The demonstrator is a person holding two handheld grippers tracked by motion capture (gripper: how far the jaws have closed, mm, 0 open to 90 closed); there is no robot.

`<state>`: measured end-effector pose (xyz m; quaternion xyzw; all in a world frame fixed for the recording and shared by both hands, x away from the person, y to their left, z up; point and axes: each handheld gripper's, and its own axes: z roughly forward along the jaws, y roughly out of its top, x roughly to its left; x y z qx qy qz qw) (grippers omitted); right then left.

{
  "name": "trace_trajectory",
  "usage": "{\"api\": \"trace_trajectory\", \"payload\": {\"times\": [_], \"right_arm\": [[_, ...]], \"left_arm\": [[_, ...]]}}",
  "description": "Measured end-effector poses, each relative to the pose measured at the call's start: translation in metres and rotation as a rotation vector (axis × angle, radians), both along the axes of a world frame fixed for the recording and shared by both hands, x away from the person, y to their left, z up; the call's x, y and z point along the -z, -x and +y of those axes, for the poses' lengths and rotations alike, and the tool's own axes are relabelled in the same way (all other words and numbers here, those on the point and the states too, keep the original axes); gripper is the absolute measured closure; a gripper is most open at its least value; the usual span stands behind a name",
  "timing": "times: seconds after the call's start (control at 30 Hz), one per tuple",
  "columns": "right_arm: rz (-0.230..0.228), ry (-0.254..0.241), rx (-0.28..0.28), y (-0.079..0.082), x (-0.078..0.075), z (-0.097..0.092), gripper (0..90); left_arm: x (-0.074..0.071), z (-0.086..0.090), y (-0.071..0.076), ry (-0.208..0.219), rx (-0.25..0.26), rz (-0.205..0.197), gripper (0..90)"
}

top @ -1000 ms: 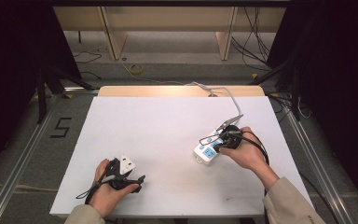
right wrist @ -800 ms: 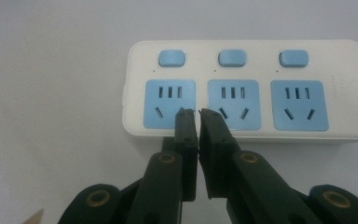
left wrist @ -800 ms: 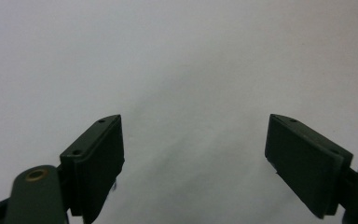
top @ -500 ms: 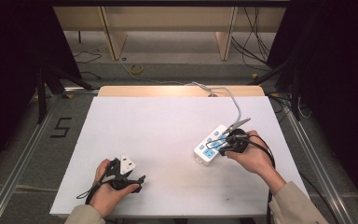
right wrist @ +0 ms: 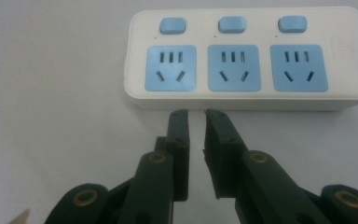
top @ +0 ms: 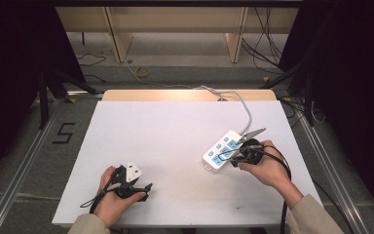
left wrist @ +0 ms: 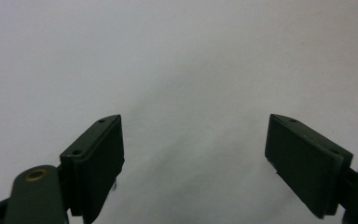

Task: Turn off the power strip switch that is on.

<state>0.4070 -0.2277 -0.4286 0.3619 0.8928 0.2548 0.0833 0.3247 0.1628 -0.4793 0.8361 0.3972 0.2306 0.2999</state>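
A white power strip [top: 222, 148] with three blue sockets and three blue switches [right wrist: 247, 60] lies at the right of the white table [top: 175, 131]. My right gripper [top: 230, 157] points at the strip's long side, its tips [right wrist: 196, 114] just short of the casing. Its jaws have just been opening; a narrow gap shows between them with nothing in it. My left gripper [top: 147, 191] rests at the table's near left. Its jaws [left wrist: 193, 140] stand wide apart above bare tabletop, holding nothing.
The strip's white cable [top: 246, 109] runs from its far end to the table's back edge. Metal rails [top: 24, 161] flank the table on the floor, and wooden furniture legs [top: 117, 39] stand beyond it. Black cables trail from both grippers.
The power strip has shifted a little to the right and farther back, turning slightly. The right hand has drawn back to the right with it. The left hand has stayed put.
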Motion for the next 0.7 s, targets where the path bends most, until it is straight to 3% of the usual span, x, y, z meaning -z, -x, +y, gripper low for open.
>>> {"api": "trace_trajectory", "payload": {"times": [0.7], "right_arm": [[-0.002, -0.066, 0.011, 0.018, 0.012, -0.023, 66.2]], "left_arm": [[0.001, 0.0, 0.0, 0.001, -0.004, 0.005, 19.6]]}}
